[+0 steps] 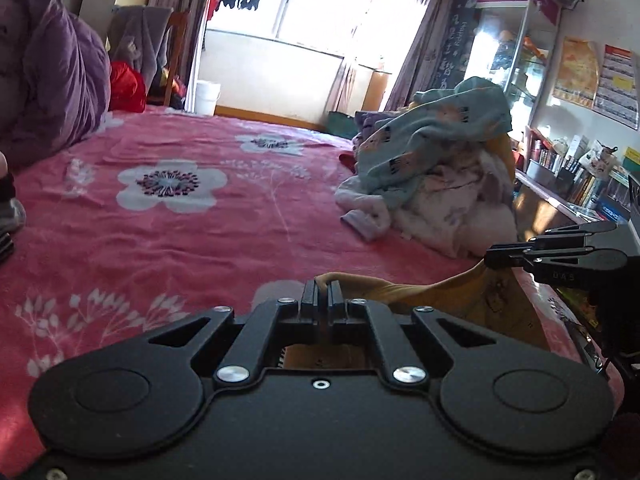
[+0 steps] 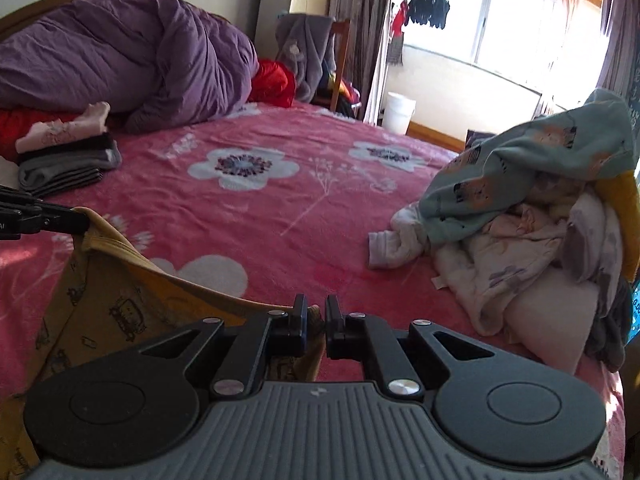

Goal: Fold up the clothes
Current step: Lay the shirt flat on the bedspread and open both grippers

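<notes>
A: Looking along the left hand-held gripper (image 1: 321, 286) now. Pinching tight on the hem of the yellow garment (image 1: 472, 300), jaws all but touching.

B: Gripping the same yellow garment on the other side with the right hand-held gripper (image 2: 316, 314). Showing a narrow gap between the jaws, with a fold of mustard cloth caught in it, pressed against the left jaw.

A: Stretching between the two grippers, that hem, and sagging in the middle. Hanging low over the near edge of the bed (image 2: 280, 208), the printed body of the cloth draping down below the line of the fingers.

B: Possibly brushing the pink floral blanket (image 1: 160, 220) at the bottom; hard telling behind the gripper body.

A: Sitting well apart to the right, a heap of unfolded clothes (image 2: 520, 216), topped by a pale teal printed piece.

B: Resting far left near the purple duvet (image 2: 120, 56), a small stack of folded clothes (image 2: 68, 156), pink on top, grey and black beneath.

A: Pouring in from the window (image 1: 328, 4) behind, plenty of light.
</notes>
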{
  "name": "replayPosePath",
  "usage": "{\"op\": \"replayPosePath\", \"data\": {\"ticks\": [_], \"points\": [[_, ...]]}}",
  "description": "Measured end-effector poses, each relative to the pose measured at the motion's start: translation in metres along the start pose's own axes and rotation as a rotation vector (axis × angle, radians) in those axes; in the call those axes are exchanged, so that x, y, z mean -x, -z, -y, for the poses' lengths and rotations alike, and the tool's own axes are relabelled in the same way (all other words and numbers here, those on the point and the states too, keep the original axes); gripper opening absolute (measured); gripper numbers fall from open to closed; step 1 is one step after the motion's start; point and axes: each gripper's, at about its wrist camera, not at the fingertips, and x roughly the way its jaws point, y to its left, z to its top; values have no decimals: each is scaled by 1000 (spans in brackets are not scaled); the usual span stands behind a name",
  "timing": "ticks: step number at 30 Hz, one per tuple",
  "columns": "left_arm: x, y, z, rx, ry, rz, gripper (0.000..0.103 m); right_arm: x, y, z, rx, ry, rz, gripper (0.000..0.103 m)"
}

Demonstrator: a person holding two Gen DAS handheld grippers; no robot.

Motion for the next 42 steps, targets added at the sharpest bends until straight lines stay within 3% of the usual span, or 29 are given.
{"op": "replayPosePath", "data": {"ticks": [6, 13, 14, 16, 17, 18, 19, 25, 29, 42], "points": [[-61, -2, -38, 98, -4, -55, 2, -83, -5, 8, -9, -2, -103, 10], [-100, 5, -64, 155, -30, -63, 2, -153, -2, 21, -86, 16, -164, 7], [-104, 6, -66, 165, -47, -60, 4, -161, 0, 23, -101, 25, -174, 7], [-108, 7, -69, 183, -71, -63, 21, -170, 5, 29, -144, 24, -190, 8], [-107, 7, -70, 189, -68, -60, 35, -173, 8, 31, -166, 23, -195, 9], [-105, 7, -71, 196, -64, -53, 44, -168, 10, 34, -196, 20, -179, 11], [-101, 5, -72, 203, -60, -41, 45, -161, 13, 37, -224, 10, -167, 15], [-79, -1, -68, 201, -36, -15, 45, -96, 37, 50, -365, -39, -116, 21], [-53, 6, -51, 138, -2, -24, 45, -42, 64, 49, -430, -64, -103, 28], [59, 80, 2, 49, 44, -96, 45, 100, 158, 0, -529, -99, -67, 32]]}}
